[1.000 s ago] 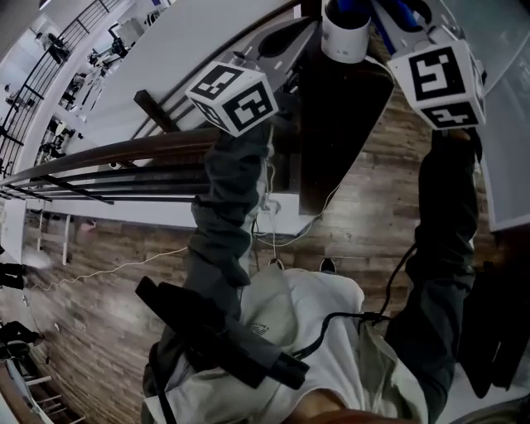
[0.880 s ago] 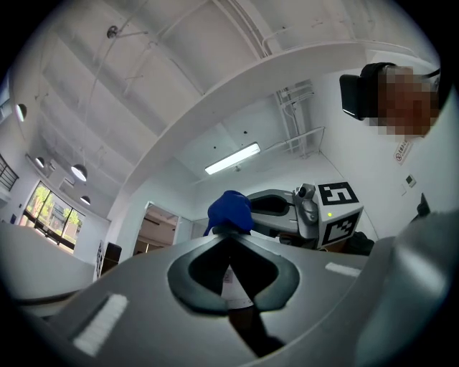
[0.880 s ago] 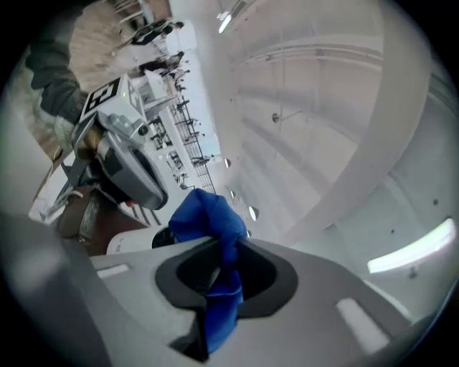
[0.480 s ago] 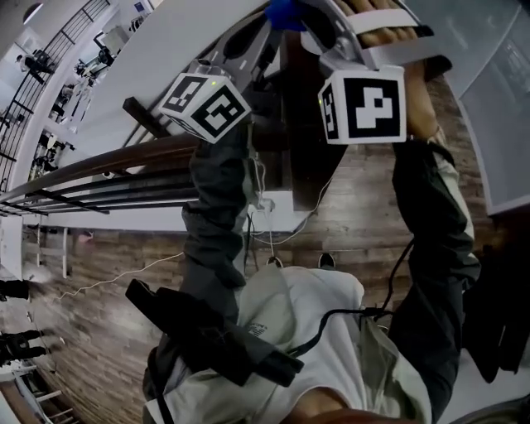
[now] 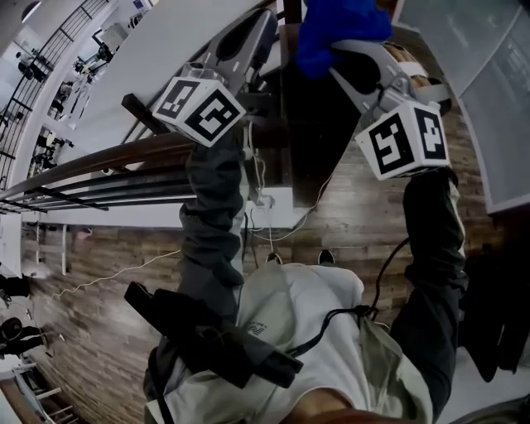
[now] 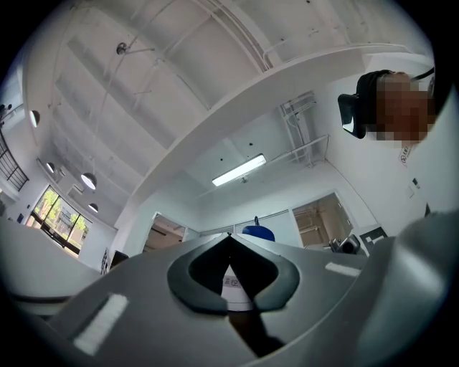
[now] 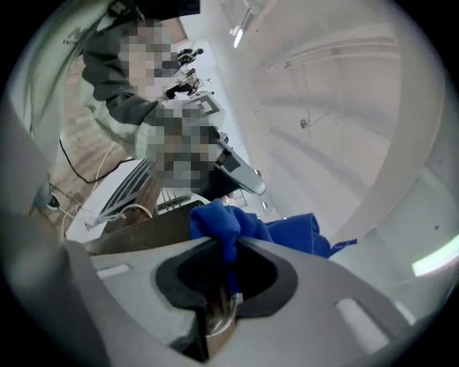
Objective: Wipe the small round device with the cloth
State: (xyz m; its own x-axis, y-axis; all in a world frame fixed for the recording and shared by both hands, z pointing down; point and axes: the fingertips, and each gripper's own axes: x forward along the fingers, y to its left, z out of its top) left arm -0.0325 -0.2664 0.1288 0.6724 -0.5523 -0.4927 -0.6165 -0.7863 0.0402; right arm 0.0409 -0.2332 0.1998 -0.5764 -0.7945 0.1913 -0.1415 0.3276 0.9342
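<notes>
In the left gripper view my left gripper (image 6: pixel 229 238) points up at the ceiling. Its jaws are shut, tips touching, on a small white device (image 6: pixel 233 290) with a printed label. In the head view the left gripper (image 5: pixel 267 23) reaches to the top centre, and the device is hidden there. My right gripper (image 5: pixel 338 51) is shut on a blue cloth (image 5: pixel 333 30), bunched right beside the left jaws. The right gripper view shows the cloth (image 7: pixel 237 223) spilling out above the right gripper (image 7: pixel 228 249).
A dark tabletop (image 5: pixel 319 141) lies under both grippers. Dark wooden rails (image 5: pixel 116 161) run off to the left. White cables (image 5: pixel 277 228) trail over the wood floor. A pale panel (image 5: pixel 497 108) stands at the right. A black strap crosses the person's shirt.
The right gripper has swung down and to the right, turning its cube, and far more of the blue cloth now shows at the top centre. The left gripper has barely moved.
</notes>
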